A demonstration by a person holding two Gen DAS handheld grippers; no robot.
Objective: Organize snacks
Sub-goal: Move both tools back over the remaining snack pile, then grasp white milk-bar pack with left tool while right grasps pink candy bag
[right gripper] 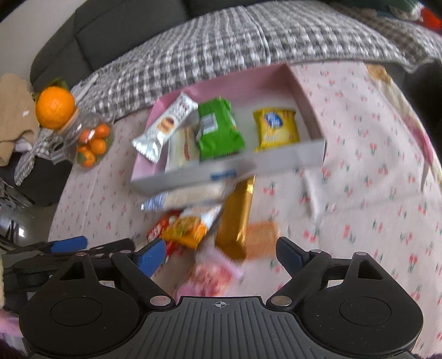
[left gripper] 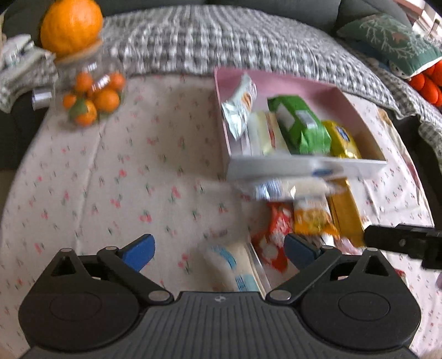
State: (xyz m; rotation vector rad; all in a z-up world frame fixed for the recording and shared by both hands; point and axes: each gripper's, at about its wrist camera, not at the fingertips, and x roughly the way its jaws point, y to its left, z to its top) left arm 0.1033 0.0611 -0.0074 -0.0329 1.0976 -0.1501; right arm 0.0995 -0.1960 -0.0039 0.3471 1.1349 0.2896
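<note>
A pink-lined box (left gripper: 359,110) (right gripper: 304,91) on the floral tablecloth holds a silver bar (right gripper: 165,124), a cream pack (right gripper: 183,146), a green pack (left gripper: 301,124) (right gripper: 218,129) and a yellow pack (left gripper: 342,140) (right gripper: 276,127). Loose snacks lie in front of it: a gold bar (right gripper: 237,215), an orange pack (left gripper: 315,218) (right gripper: 187,229), a red pack (left gripper: 276,237), a pink pack (right gripper: 212,276). My left gripper (left gripper: 219,251) is open above a white-blue pack (left gripper: 234,265). My right gripper (right gripper: 221,255) is open above the pink pack.
A glass jar of small oranges (left gripper: 91,94) (right gripper: 88,140) with a big orange on top (left gripper: 70,24) stands at the left. A checked blanket (left gripper: 207,41) lies behind the table. The left gripper shows in the right wrist view (right gripper: 69,245).
</note>
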